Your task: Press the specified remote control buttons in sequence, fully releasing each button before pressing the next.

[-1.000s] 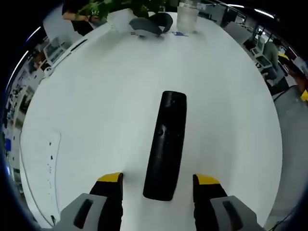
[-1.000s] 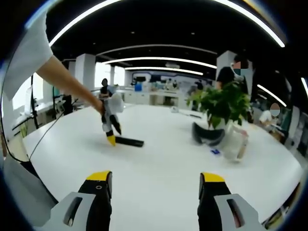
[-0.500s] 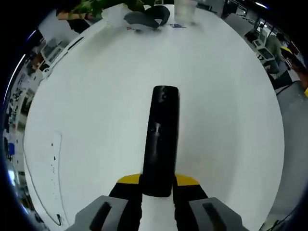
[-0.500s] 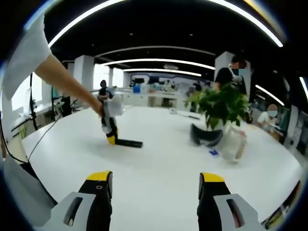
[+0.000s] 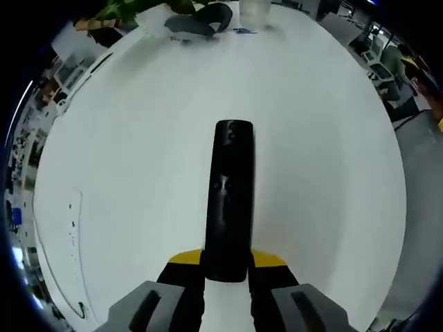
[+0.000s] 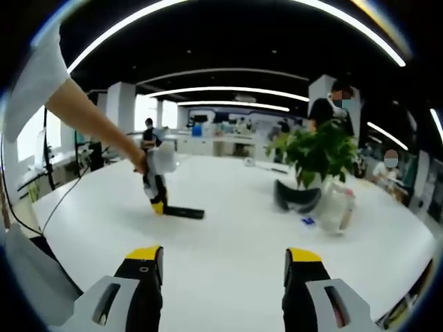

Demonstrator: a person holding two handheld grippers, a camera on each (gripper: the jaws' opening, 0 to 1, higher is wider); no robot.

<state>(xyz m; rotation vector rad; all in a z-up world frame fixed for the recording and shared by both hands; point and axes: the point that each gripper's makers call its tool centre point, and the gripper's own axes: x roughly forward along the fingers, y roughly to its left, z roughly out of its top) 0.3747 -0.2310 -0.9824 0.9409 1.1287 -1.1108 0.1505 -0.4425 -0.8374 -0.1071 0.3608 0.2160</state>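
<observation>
Black remote (image 5: pixel 230 200) pinched at near end by left gripper (image 5: pixel 225 261) — kept steady for pressing. Right gripper (image 6: pixel 219 259) spread wide, empty, waiting above white table (image 6: pixel 228 242).

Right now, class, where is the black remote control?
In the left gripper view the remote control lies on the white table, its near end clamped in the left gripper; the potted plant stands far beyond.

Place: a big open office.
Table: a large white table (image 6: pixel 228 242) with lots of bare room on top.
Lights: long bright strips (image 6: pixel 228 90) curve over a dark ceiling.
Back of the room: desks with screens (image 5: pixel 69 72) stand in rows.
People: some stand or sit far off (image 6: pixel 331 111).
Plant: a green plant (image 6: pixel 320 153) sits on the table.
</observation>
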